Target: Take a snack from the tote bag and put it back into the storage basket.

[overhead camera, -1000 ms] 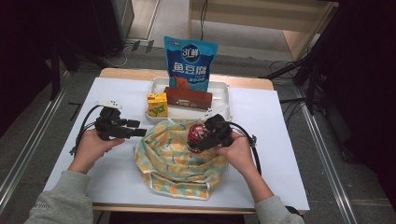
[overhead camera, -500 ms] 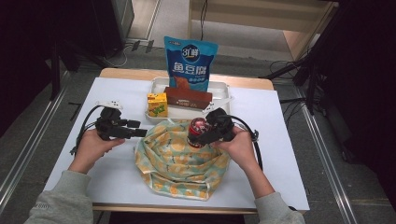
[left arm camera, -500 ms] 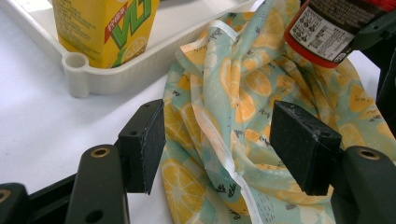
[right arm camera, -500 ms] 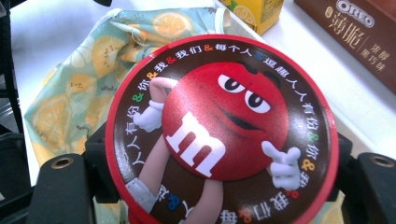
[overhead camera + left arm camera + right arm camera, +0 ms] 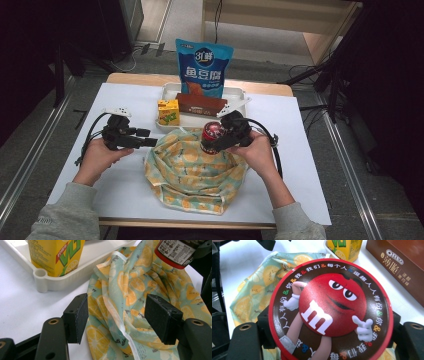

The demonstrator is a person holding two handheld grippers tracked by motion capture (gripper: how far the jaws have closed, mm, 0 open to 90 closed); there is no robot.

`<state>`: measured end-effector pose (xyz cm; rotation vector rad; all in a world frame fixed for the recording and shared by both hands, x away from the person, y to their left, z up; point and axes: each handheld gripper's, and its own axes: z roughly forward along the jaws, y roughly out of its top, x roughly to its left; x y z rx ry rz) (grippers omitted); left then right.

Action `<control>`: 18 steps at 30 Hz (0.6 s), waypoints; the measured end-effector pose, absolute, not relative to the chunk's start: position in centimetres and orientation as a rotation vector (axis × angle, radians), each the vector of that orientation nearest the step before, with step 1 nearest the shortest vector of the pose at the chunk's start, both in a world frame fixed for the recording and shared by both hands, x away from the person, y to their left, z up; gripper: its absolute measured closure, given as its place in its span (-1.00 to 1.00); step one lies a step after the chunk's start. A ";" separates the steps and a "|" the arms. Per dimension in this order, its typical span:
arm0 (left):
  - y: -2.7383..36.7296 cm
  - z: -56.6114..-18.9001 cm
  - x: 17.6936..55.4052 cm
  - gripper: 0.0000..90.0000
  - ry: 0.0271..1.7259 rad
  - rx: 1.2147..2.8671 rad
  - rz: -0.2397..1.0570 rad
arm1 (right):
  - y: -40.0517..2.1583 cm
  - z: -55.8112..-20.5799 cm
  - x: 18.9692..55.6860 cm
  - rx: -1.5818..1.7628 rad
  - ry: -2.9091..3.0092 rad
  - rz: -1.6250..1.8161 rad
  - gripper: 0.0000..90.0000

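A lemon-print cloth bag (image 5: 190,175) lies crumpled with its mouth up on the white table (image 5: 300,165). My right gripper (image 5: 223,140) is shut on a red M&M's can (image 5: 212,136) and holds it tilted over the bag's far rim. In the right gripper view the can's lid (image 5: 329,310) faces the camera, with the bag (image 5: 254,290) below it. My left gripper (image 5: 150,142) is open at the bag's left edge. In the left gripper view, the bag's folded rim (image 5: 117,312) lies between the spread pads (image 5: 76,317), and the can (image 5: 178,252) is at the top right.
A white tray (image 5: 235,95) behind the bag holds a yellow drink carton (image 5: 168,111), a brown Oreo box (image 5: 200,104) and a tall blue snack bag (image 5: 202,67). The carton (image 5: 55,255) stands close to my left gripper. Table edges are near on all sides.
My right gripper has carried the can a little away from the person, toward the bag's far rim. The left gripper has stayed in place, open.
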<state>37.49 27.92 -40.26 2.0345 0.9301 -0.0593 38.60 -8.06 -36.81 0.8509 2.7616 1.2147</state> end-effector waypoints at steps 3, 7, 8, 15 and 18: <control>27.9 -40.3 37.5 -0.20 0.932 2.036 -0.061 | -8.1 -36.6 38.8 0.849 2.758 1.214 -0.43; 27.9 -40.3 37.5 -0.20 0.932 2.031 -0.060 | -8.2 -36.2 39.0 0.850 2.750 1.211 -0.43; 28.0 -40.3 37.5 -0.20 0.932 2.031 -0.059 | -8.2 -36.1 39.1 0.855 2.750 1.215 -0.43; 28.1 -40.2 37.6 -0.20 0.935 2.034 -0.061 | -8.2 -35.6 39.5 0.857 2.743 1.216 -0.43; 28.0 -40.3 37.5 -0.20 0.936 2.031 -0.064 | -8.2 -35.4 39.7 0.852 2.744 1.217 -0.43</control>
